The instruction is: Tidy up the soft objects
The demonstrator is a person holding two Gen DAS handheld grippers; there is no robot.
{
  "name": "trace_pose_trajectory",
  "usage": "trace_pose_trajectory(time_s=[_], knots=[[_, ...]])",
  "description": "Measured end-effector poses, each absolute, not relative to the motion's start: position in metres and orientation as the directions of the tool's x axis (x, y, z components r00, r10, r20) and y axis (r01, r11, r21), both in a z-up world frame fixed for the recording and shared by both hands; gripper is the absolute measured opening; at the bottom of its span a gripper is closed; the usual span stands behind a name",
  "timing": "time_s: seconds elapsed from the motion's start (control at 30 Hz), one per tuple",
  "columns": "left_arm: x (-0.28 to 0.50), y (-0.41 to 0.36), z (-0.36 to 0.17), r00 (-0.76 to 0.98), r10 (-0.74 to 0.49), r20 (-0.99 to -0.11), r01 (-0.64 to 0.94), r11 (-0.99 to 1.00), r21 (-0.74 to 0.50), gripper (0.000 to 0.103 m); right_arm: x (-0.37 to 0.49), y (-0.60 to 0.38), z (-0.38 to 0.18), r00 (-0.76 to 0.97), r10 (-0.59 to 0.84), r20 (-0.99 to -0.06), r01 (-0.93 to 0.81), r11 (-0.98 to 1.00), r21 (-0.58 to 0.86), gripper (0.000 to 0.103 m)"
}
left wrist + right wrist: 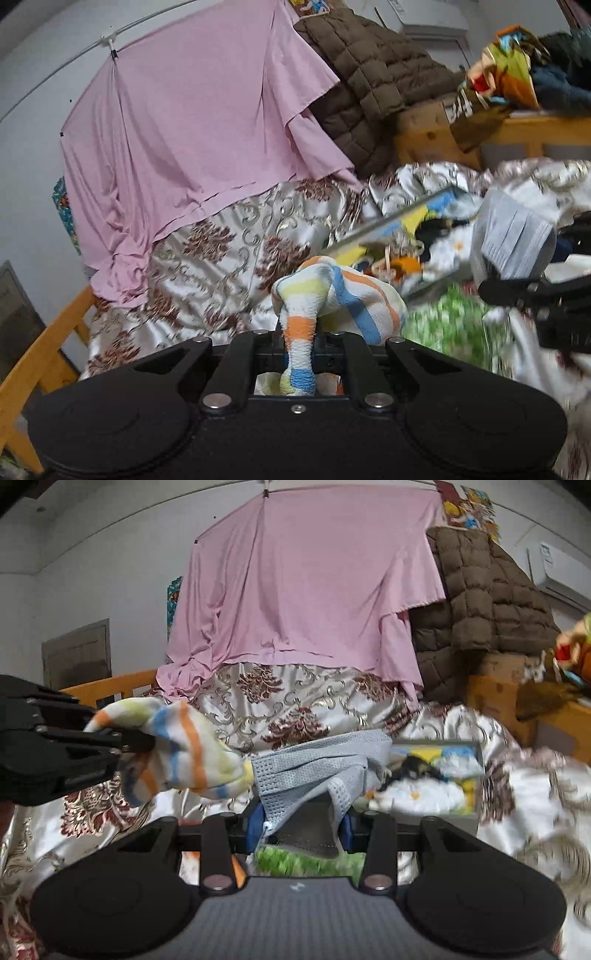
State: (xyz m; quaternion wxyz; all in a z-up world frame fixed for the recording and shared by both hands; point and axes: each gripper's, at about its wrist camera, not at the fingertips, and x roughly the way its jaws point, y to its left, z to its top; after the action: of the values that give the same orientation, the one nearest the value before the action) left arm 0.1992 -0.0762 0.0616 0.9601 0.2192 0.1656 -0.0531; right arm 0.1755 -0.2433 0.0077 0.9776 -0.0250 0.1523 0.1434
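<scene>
- Left wrist view: the left gripper [297, 354] has its fingers clamped tight on a twisted end of the striped towel [343, 295], which bunches up just beyond the tips, held above the bed [229, 251].
- Same view: the right gripper [524, 291] comes in from the right edge, carrying a grey cloth [513, 240]; behind it lies a shallow box [424, 218] of small bright soft things, blurred.
- Right wrist view: the right gripper [301, 830] has its blue-padded fingers part-way closed on the grey cloth [317, 771], which drapes up and over between them. The cloth hides the pads, so a firm pinch is a judgement, not a certainty.
- Same view: the left gripper [136, 744] enters from the left with the striped towel [184, 753] hanging off its tips, the towel's far end touching or just beside the grey cloth. The box [476, 775] sits on the bed to the right, partly filled.
- Doing it well, as I judge it: both pieces look lifted for carrying to the box. Keep the two grips closed, keep the towel and cloth apart so they do not tangle, and lift high enough that loose ends clear the box's rim.
- Set one piece down at a time, opening the fingers only once the fabric rests inside.
</scene>
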Motion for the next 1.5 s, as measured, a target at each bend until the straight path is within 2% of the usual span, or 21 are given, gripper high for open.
trace_pose_trajectory(time_s=[0.27, 0.47, 0.73, 1.0, 1.27, 1.4, 1.5], knots=[[0.298, -0.087, 0.076, 0.946, -0.089, -0.312, 0.199, 0.918, 0.342, 0.009, 0.279, -0.253, 0.032, 0.896, 0.286, -0.339, -0.311, 0.950, -0.020, 0.045], [0.374, -0.093, 0.056, 0.956, -0.107, -0.274, 0.200, 0.919, 0.339, 0.009, 0.365, -0.262, 0.026, 0.877, 0.276, -0.392, -0.311, 0.950, -0.025, 0.045], [0.444, -0.103, 0.004, 0.938, -0.099, -0.333, 0.210, 0.925, 0.316, 0.010, 0.456, -0.261, -0.006, 0.813, 0.287, -0.507, -0.310, 0.950, 0.041, 0.045], [0.472, -0.098, -0.031, 0.896, -0.093, -0.433, 0.212, 0.949, 0.235, 0.010, 0.479, -0.244, -0.030, 0.783, 0.283, -0.554, -0.329, 0.944, 0.016, 0.046], [0.476, -0.092, -0.040, 0.884, -0.068, -0.463, 0.177, 0.965, 0.196, 0.012, 0.485, -0.242, -0.036, 0.790, 0.275, -0.548, -0.312, 0.950, 0.026, 0.052], [0.474, -0.092, -0.040, 0.883, -0.068, -0.464, 0.178, 0.964, 0.199, 0.020, 0.486, -0.241, -0.036, 0.792, 0.264, -0.551, -0.301, 0.953, 0.025, 0.057], [0.474, -0.091, -0.040, 0.881, -0.060, -0.468, 0.172, 0.964, 0.201, 0.020, 0.485, -0.239, -0.035, 0.792, 0.258, -0.554, -0.300, 0.954, 0.016, 0.060]])
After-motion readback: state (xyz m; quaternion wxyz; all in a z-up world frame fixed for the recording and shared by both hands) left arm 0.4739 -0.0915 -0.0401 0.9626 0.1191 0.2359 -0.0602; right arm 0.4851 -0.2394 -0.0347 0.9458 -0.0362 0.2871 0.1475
